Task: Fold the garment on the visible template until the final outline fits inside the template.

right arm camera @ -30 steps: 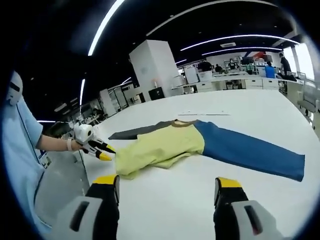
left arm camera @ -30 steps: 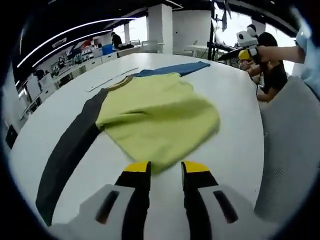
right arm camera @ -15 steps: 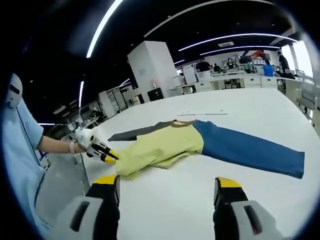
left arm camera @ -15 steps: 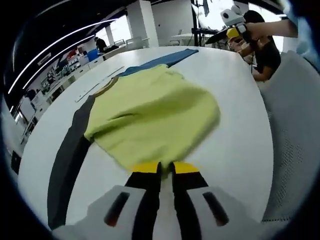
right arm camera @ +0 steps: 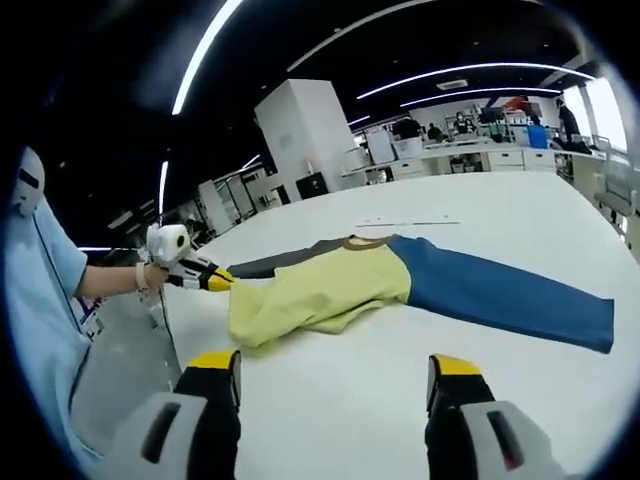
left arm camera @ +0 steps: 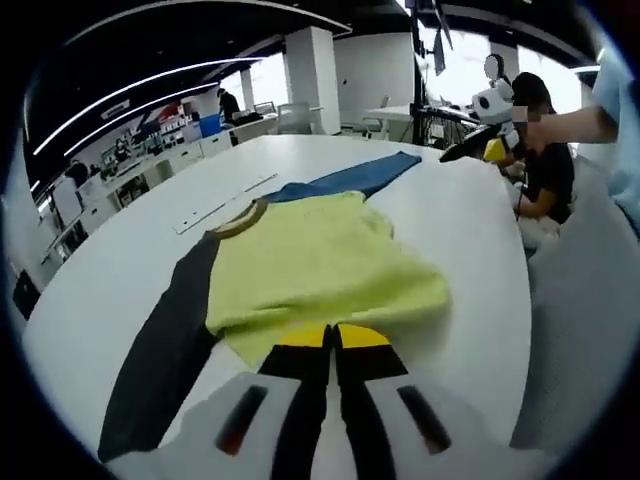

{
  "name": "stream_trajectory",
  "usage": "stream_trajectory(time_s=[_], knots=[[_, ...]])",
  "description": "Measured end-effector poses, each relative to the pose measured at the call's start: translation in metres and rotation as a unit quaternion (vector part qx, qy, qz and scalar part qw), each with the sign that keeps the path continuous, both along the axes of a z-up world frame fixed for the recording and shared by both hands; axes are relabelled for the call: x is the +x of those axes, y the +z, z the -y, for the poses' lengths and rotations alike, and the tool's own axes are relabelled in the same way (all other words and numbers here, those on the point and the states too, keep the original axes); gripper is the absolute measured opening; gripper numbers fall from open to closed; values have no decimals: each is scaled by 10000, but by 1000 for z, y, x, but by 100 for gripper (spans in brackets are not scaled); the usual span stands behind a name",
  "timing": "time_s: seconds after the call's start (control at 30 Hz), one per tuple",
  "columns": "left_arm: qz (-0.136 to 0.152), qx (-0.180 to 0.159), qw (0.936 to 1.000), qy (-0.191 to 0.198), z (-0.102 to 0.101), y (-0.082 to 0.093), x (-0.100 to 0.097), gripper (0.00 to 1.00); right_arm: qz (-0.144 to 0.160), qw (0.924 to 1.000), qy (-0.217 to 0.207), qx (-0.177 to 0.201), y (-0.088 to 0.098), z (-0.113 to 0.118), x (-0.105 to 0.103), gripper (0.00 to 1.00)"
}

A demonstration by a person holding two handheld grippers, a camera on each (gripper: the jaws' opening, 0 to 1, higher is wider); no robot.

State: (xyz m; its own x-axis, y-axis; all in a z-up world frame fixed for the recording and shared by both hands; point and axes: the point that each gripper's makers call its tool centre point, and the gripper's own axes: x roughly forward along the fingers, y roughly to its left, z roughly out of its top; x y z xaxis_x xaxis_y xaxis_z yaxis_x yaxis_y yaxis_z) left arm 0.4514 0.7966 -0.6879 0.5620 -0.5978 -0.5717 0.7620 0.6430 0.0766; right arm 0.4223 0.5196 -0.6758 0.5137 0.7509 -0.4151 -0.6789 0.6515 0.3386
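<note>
Left tool (left arm camera: 332,336) pinches the shirt's (left arm camera: 320,265) yellow hem, lifted off the counter (left arm camera: 100,280); right tool (right arm camera: 330,368) spread wide above it.

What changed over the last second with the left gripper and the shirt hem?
The left gripper closed its fingers on the hem of the yellow-green shirt and raised it, as the right gripper view shows. The right gripper stayed open above the white table; the blue sleeve lies flat as before.

— What's different with your left gripper (left arm camera: 331,335)?
— Its jaws, apart a second ago, now pinch the garment (left arm camera: 320,265) hem, and you're lifting that edge off the table (left arm camera: 110,270).
</note>
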Motion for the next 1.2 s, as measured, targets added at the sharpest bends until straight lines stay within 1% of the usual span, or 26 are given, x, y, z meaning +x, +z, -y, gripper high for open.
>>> stream_trajectory(time_s=[0.1, 0.13, 0.17, 0.3, 0.37, 0.4, 0.5, 0.53, 0.67, 0.77, 0.83, 0.87, 0.93, 1.03, 1.2], knots=[[-55, -83, 9999, -27, 8, 10, 21, 0, -27, 10000, 59, -25, -2, -3, 0, 75], [-68, -98, 9999, -25, 8, 11, 24, 0, -34, 10000, 73, -39, -3, -3, 0, 75], [-110, -135, 9998, -1, 11, 14, 31, 0, -44, 10000, 78, -43, -3, -3, 0, 75], [-278, -15, 9996, -73, 16, 12, 45, 0, -69, 10000, 22, 1, -4, 0, 1, 75], [-314, 70, 9993, -187, 20, 9, 55, 0, -100, 9999, -8, 0, -6, 3, 1, 75], [-355, 169, 9989, -241, 21, 6, 60, 0, -113, 9999, -19, -6, -7, 4, 1, 75], [-415, 273, 9981, -351, 28, 0, 70, 0, -151, 9998, -84, 20, -10, 7, 0, 75], [-439, 306, 9979, -357, 29, -3, 78, 0, -160, 9998, -93, 23, -10, 7, 0, 75], [-562, 276, 9974, -370, 38, -11, 93, 0, -231, 9996, -147, 21, -16, 9, -2, 75], [-600, 295, 9968, -434, 48, -18, 100, 0, -278, 9994, -203, 68, -18, 10, -2, 75], [-685, 279, 9961, -482, 54, -25, 105, 0, -312, 9993, -214, 51, -21, 11, -2, 75], [-774, 255, 9954, -497, 58, -29, 105, 0, -334, 9992, -229, 55, -23, 11, -2, 75], [-804, 323, 9947, -562, 63, -37, 106, 0, -351, 9990, -258, 59, -25, 11, -1, 75], [-892, 397, 9932, -636, 67, -48, 106, 0, -379, 9988, -295, 98, -26, 11, -1, 75], [-1032, 427, 9917, -638, 69, -62, 108, 0, -408, 9986, -317, 109, -29, 10, 0, 75]])
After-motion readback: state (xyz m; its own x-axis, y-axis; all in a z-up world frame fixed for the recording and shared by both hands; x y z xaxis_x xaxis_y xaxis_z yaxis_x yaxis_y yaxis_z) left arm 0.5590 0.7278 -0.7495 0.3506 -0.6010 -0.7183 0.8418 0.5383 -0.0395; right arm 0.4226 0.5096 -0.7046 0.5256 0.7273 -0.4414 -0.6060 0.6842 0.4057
